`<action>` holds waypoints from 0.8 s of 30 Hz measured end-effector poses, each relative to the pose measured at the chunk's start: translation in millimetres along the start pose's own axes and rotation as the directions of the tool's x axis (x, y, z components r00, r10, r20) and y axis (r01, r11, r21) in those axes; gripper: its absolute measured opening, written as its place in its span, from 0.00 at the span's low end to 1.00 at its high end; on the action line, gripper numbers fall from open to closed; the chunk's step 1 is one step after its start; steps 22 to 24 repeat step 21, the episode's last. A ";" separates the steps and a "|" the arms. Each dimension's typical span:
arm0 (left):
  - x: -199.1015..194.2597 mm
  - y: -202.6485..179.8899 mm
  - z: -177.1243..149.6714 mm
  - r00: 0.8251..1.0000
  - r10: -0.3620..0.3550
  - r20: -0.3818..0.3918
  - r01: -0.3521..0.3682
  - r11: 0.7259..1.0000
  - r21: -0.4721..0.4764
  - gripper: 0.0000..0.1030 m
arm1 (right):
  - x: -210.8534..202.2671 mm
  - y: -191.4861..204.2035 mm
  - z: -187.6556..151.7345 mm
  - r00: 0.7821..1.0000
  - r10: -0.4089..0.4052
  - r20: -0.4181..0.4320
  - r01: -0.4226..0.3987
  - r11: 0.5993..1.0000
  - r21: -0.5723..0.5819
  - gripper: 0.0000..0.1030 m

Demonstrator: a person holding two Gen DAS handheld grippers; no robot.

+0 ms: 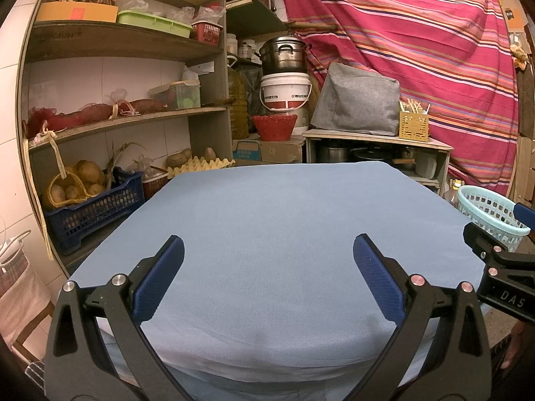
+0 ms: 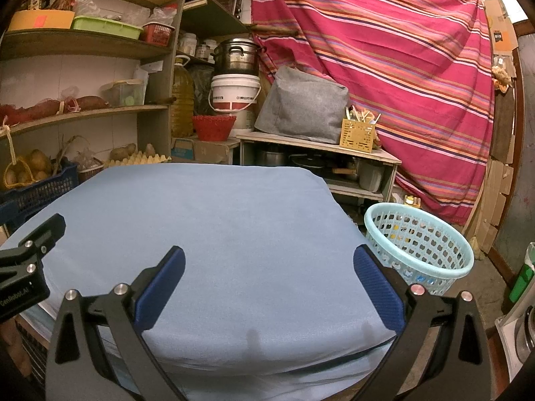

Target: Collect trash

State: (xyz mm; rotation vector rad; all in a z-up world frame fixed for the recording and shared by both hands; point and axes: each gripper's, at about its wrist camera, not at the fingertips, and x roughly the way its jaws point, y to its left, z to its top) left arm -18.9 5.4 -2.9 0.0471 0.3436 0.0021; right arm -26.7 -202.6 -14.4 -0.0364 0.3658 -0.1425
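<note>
No trash is showing anywhere on the blue cloth (image 1: 267, 234) that is covering the bench, and the only task thing in sight is the pale green basket (image 2: 421, 244), which is sitting at the right of the right wrist frame, just beside the bench's right edge and lower than its top; through its holes a few small coloured bits are showing, too small to name. In the left wrist frame the same basket (image 1: 488, 214) is peeking in at the right edge, partly behind the other tool. The left tongs (image 1: 267, 280) are hovering over the near part of the cloth with jaws spread wide and nothing between them, and the right tongs (image 2: 269, 287) are doing the same, equally wide and empty, near the bench's lower right corner. My judgement is that the step in hand is searching: either the collecting is finished or the litter is lying outside both views. To do it well, the person should be sweeping both cameras slowly over the floor and bench edges, keeping the jaws wide, and keeping the right tongs close to the basket for a short drop. The crowded shelves (image 1: 127, 46) at upper left are holding stored food, not rubbish, so they are best left alone.
</note>
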 end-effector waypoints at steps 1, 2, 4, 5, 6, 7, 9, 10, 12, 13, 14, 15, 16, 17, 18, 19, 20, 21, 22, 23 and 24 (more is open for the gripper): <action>0.1 0.1 -0.1 1.000 0.001 0.000 -0.001 1.000 0.000 0.95 | 0.3 -0.9 0.1 1.000 -0.001 0.000 0.001 1.000 -0.001 0.95; 0.2 0.2 0.1 1.000 0.003 0.001 -0.003 1.000 0.001 0.95 | 0.0 -0.2 0.0 1.000 -0.001 0.000 0.001 1.000 -0.001 0.95; 0.5 0.8 0.0 1.000 -0.003 0.001 0.003 1.000 0.002 0.95 | 0.2 -1.0 0.0 1.000 0.000 0.001 0.000 1.000 -0.001 0.95; 0.6 0.7 0.0 1.000 -0.003 0.001 0.003 1.000 0.002 0.95 | 0.2 -0.8 0.0 1.000 0.000 0.001 0.000 1.000 -0.001 0.95; 0.0 -0.2 -0.6 1.000 0.000 0.001 0.000 1.000 0.001 0.95 | 0.8 -2.4 0.1 1.000 0.000 0.000 0.000 1.000 -0.001 0.95; 0.2 -0.2 -0.5 1.000 0.000 0.001 0.000 1.000 0.003 0.95 | 0.3 -1.0 -0.1 1.000 -0.001 0.000 0.001 1.000 -0.001 0.95; -0.6 -0.8 0.6 1.000 0.000 0.001 0.000 1.000 0.003 0.95 | 0.7 -2.7 -0.1 1.000 0.000 0.000 0.000 1.000 0.000 0.95; -0.7 -1.0 0.4 1.000 0.001 0.001 -0.001 1.000 0.002 0.95 | 0.1 -0.9 -0.1 1.000 0.000 0.000 0.000 1.000 -0.001 0.95; -0.4 -0.8 0.3 1.000 0.000 0.002 0.000 1.000 0.002 0.95 | 0.6 -2.7 -0.1 1.000 0.000 0.000 0.000 1.000 -0.002 0.95; -0.3 -0.7 0.1 1.000 0.001 0.000 -0.001 1.000 0.002 0.95 | 0.1 -1.0 -0.1 1.000 0.000 0.001 0.000 1.000 -0.002 0.95; -0.1 -0.4 -0.1 1.000 0.000 -0.002 0.000 1.000 0.001 0.95 | 0.7 -2.8 0.0 1.000 0.000 0.000 0.000 1.000 -0.002 0.95; 0.8 -0.1 1.1 1.000 -0.003 -0.010 0.003 1.000 -0.003 0.95 | 0.8 -2.9 -0.1 1.000 0.000 0.000 0.000 1.000 -0.002 0.95; 2.4 0.9 1.7 1.000 -0.004 -0.021 0.004 1.000 -0.007 0.95 | 1.1 -3.5 -0.3 1.000 0.000 -0.001 0.000 1.000 -0.002 0.95; 4.0 2.3 2.8 1.000 -0.005 -0.031 0.005 1.000 -0.013 0.95 | 1.9 -5.0 -0.4 1.000 0.000 -0.002 0.000 1.000 -0.002 0.95; 4.2 3.1 4.9 0.999 -0.007 -0.036 0.006 1.000 -0.018 0.95 | 3.1 -7.5 -0.7 1.000 0.000 -0.003 0.000 1.000 -0.002 0.95; 5.0 5.0 6.0 0.999 -0.010 -0.041 0.009 1.000 -0.025 0.95 | 3.6 -9.6 -1.2 1.000 0.000 -0.004 0.000 1.000 -0.001 0.95; 5.4 7.0 7.1 0.999 -0.011 -0.043 0.010 1.000 -0.030 0.95 | 3.5 -10.0 -2.2 1.000 0.000 -0.003 0.000 1.000 -0.002 0.95; 5.8 7.8 7.5 0.999 -0.011 -0.043 0.010 0.999 -0.031 0.95 | 3.5 -9.9 -2.2 1.000 -0.001 -0.003 0.001 1.000 -0.002 0.95; 5.8 7.8 7.5 0.999 -0.011 -0.043 0.010 0.999 -0.031 0.95 | 3.5 -9.9 -2.2 1.000 -0.001 -0.003 0.001 1.000 -0.002 0.95; 5.8 7.8 7.5 0.999 -0.011 -0.043 0.010 0.999 -0.031 0.95 | 3.5 -9.9 -2.2 1.000 -0.001 -0.003 0.001 1.000 -0.002 0.95; 5.8 7.8 7.5 0.999 -0.011 -0.043 0.010 0.999 -0.031 0.95 | 3.5 -9.9 -2.2 1.000 -0.001 -0.003 0.001 1.000 -0.002 0.95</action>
